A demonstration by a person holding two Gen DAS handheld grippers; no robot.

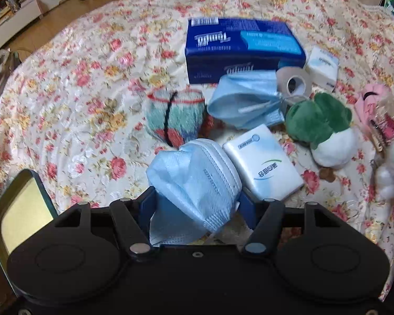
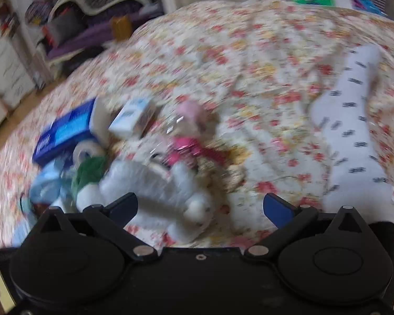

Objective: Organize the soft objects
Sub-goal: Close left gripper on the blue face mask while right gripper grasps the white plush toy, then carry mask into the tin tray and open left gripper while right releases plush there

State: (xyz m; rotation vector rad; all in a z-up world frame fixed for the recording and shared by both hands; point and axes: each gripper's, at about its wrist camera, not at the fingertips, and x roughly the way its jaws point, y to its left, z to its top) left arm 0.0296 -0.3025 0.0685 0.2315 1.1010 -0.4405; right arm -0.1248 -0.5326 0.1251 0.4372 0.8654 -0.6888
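Note:
My left gripper (image 1: 197, 204) is shut on a light blue folded face mask (image 1: 194, 181), whose sides meet both blue fingers. Just beyond it lie a white tissue pack (image 1: 265, 162), a second blue face mask (image 1: 247, 102), a striped knit pouch (image 1: 174, 115) and a green and white plush (image 1: 323, 128). The right wrist view is blurred. There my right gripper (image 2: 201, 208) stands open, nothing touching its blue pads. A white plush toy (image 2: 170, 191) lies just ahead of its left finger. A white sock (image 2: 354, 136) with dark marks stretches along the right.
Everything rests on a floral bedspread (image 1: 78, 92). A blue tissue box (image 1: 239, 47), a tape roll (image 1: 293, 81), a small white pack (image 1: 323, 65) and a pink toy (image 1: 375, 110) lie further back. Shelves and wooden floor lie beyond the bed's left edge.

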